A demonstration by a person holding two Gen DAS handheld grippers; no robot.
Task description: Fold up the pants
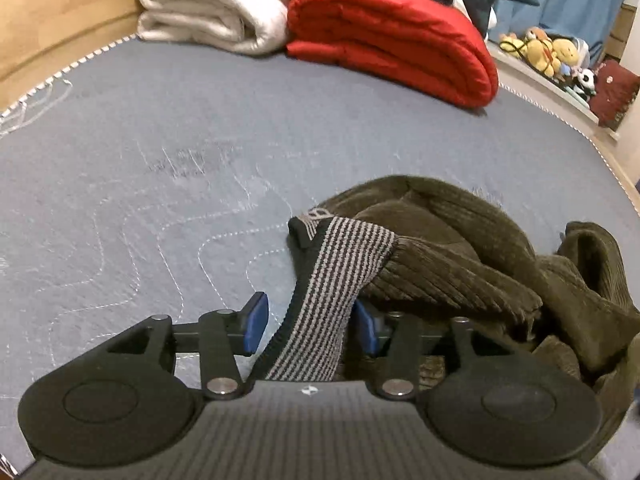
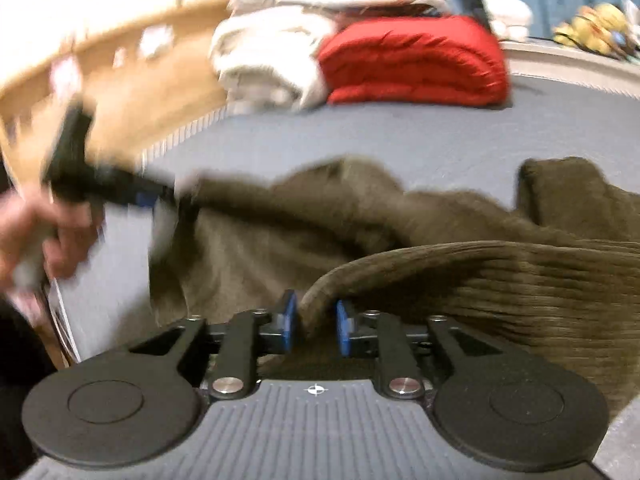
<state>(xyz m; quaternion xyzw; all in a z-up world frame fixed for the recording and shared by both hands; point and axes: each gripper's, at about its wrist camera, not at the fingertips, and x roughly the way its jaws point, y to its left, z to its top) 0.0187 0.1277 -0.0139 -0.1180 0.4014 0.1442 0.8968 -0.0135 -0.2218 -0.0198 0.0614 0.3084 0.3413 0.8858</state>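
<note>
While the pants lie crumpled on the bed, I hold both ends.

My left gripper jaws stand apart around the striped waistband; my right gripper jaws pinch a corduroy fold.

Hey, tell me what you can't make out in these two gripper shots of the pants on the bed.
- Left wrist view: the brown corduroy pants run off the right edge, so their full layout is cut off.
- Left wrist view: the right blue finger pad is partly hidden by the striped grey waistband lining.
- Right wrist view: motion blur smears the left gripper.
- Right wrist view: the yellow plush toys are too blurred to identify.
</note>
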